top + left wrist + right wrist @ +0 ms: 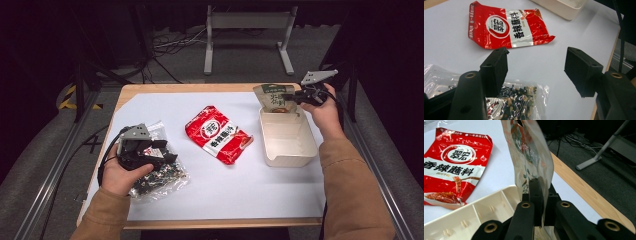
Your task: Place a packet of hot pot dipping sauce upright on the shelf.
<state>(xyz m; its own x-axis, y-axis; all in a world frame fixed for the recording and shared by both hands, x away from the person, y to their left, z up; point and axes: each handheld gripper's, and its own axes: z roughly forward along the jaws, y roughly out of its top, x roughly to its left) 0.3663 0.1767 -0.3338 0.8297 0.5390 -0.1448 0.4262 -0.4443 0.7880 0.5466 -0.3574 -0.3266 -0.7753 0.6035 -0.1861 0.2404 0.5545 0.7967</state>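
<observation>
Over the far end of the cream tray [292,150], our right gripper [292,96] is clamped on a pale green-topped pouch [272,97], holding it upright. Our left gripper [162,151] rests, jaws apart, on the clear bag of dried bits [167,175]. Between them the red sachet [218,134] lies flat on the table [250,190].

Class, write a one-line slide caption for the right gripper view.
Right gripper pinches a beige-green pouch above the cream tray, red sachet beyond.
</observation>
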